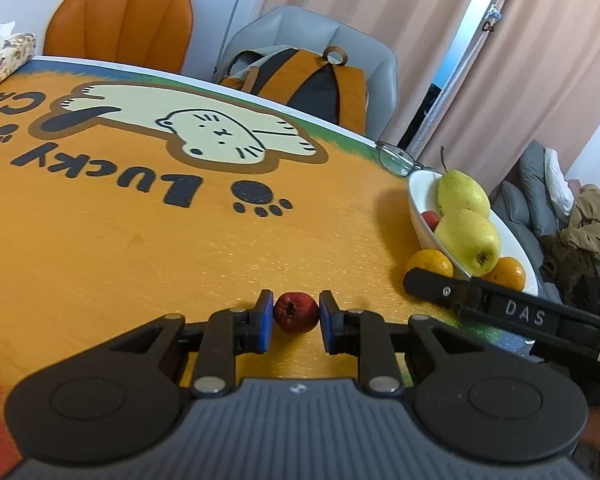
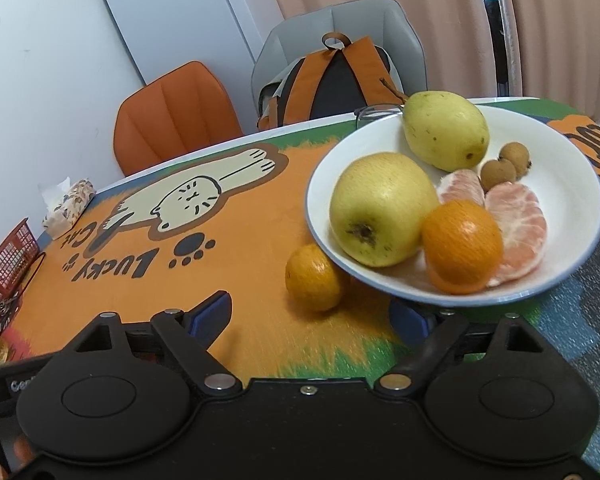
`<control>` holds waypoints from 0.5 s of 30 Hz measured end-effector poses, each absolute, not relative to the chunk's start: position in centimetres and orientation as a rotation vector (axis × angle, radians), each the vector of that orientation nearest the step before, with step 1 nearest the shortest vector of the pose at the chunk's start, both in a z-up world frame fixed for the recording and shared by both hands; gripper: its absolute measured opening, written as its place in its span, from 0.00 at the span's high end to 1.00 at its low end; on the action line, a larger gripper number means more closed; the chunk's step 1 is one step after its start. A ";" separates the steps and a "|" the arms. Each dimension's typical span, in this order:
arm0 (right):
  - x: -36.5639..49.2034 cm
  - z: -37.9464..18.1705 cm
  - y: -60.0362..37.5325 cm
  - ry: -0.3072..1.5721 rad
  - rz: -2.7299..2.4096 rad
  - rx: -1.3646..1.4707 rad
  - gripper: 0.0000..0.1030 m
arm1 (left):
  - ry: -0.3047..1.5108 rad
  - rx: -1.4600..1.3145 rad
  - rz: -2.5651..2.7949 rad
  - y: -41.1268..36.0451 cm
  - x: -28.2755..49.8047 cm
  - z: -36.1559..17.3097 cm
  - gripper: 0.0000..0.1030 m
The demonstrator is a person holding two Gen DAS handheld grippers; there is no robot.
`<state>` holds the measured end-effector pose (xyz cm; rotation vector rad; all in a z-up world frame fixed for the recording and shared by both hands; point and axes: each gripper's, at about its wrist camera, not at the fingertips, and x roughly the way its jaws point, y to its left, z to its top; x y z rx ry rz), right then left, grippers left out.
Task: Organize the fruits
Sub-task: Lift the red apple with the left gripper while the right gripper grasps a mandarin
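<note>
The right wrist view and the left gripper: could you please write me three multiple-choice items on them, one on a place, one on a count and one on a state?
1. Where is the loose orange?
A. Inside the bowl
B. On the table beside the bowl
C. On a chair

2. How many large yellow-green fruits lie in the bowl?
A. One
B. Two
C. Four

3. What state is the left gripper in?
A. Open and empty
B. Shut on an orange
C. Shut on a small red fruit

Answers:
1. B, as the orange sits on the orange tablecloth at the bowl's near-left rim.
2. B, as one lies in front and one behind.
3. C, as its blue pads stand against both sides of the red fruit.
</note>
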<state>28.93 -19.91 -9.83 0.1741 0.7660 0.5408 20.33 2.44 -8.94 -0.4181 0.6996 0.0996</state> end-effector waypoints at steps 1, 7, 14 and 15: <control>29.1 -9.9 -19.8 0.773 0.537 0.180 0.18 | 0.700 -0.420 0.104 2.6 20.3 -8.9 0.78; 29.2 -10.1 -19.3 0.758 0.488 0.177 0.62 | 0.696 -0.427 0.116 3.2 20.0 -8.9 0.78; 28.7 -10.0 -19.9 0.779 0.524 0.199 0.65 | 0.691 -0.429 0.113 3.0 19.7 -8.5 0.78; 28.4 -10.0 -19.9 0.780 0.529 0.199 0.65 | 0.689 -0.429 0.113 2.9 19.6 -8.4 0.78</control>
